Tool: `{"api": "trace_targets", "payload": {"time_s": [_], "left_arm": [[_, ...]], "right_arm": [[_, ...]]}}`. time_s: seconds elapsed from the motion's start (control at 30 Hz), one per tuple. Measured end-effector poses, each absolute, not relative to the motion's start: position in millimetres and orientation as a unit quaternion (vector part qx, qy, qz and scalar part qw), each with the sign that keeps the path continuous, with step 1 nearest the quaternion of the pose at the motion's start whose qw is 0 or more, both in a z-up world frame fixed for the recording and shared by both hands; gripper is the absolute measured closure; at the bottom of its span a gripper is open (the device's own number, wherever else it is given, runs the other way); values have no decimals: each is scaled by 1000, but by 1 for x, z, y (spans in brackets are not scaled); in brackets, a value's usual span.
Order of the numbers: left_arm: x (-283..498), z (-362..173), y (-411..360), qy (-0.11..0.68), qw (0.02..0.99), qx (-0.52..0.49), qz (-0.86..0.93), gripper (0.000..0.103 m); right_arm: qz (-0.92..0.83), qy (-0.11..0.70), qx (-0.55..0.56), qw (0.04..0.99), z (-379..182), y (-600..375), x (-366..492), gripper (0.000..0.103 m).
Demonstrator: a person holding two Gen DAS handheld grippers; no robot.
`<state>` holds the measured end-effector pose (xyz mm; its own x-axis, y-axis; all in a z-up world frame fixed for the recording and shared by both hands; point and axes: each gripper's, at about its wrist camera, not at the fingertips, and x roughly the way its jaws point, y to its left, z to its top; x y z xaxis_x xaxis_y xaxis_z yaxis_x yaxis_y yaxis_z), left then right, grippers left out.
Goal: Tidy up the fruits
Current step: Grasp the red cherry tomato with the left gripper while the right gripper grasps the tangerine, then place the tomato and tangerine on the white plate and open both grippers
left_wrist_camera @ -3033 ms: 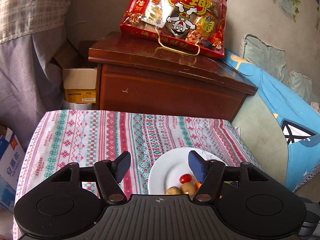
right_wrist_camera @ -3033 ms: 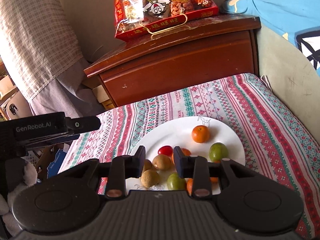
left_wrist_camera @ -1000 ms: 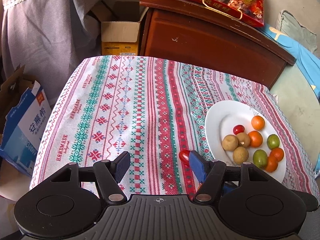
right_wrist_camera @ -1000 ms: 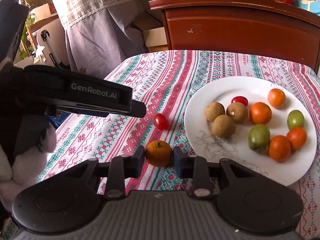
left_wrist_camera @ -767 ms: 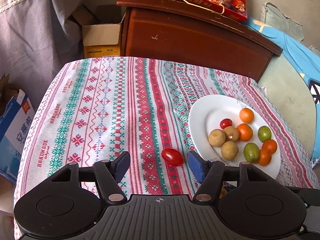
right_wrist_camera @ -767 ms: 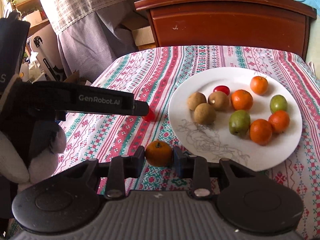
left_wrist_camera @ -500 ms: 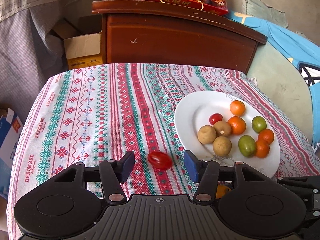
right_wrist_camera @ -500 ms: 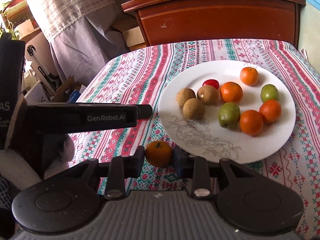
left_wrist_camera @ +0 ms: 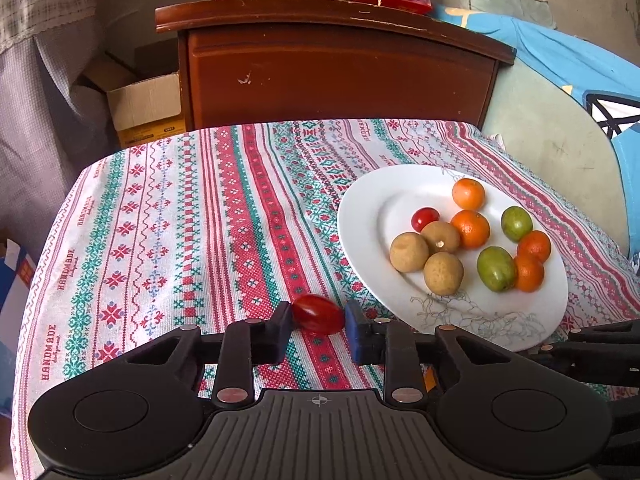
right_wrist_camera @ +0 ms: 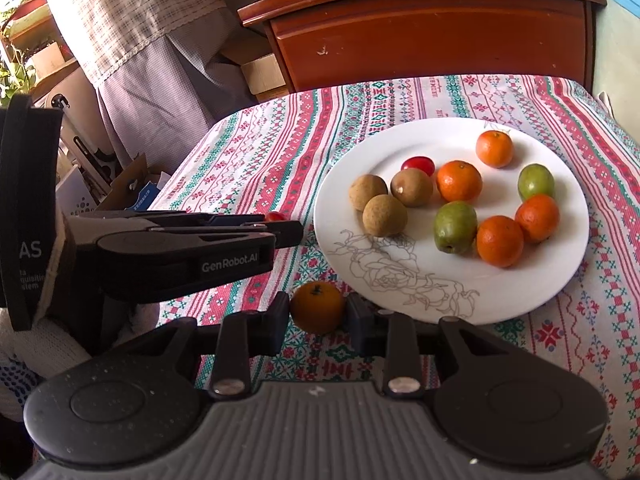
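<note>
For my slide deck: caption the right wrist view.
Right gripper clasps a small orange beside the fruit-laden white plate; left gripper holds a cherry tomato.

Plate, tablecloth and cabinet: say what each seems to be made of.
Plate: likely glazed ceramic, since it is white and smooth, with a grey line drawing of flowers near its edge.
Tablecloth: woven fabric, matte, with red and green cross-stitch style bands and visible weave.
Cabinet: wood, or wood veneer, in glossy reddish-brown with small pale chips.

Glossy plate (left_wrist_camera: 368, 216) (woven tablecloth (left_wrist_camera: 160, 216))
</note>
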<state>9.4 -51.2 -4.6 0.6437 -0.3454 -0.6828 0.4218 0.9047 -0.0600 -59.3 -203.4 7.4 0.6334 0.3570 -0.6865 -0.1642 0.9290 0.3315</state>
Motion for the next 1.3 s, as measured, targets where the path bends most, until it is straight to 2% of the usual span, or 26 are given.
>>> {"api": "trace_targets", "payload": {"time_s": [0.3, 0.73, 1.3], "left_arm": [[9, 11, -48, 354, 911, 29, -211, 78], [24, 44, -68, 313, 922, -11, -229, 78], [49, 23, -97, 352, 908, -27, -226, 78]], "right_arm": [[151, 380, 133, 903, 21, -207, -61, 72], [71, 286, 160, 942, 63, -259, -28, 72], [36, 315, 184, 931, 35, -273, 6, 72]]}}
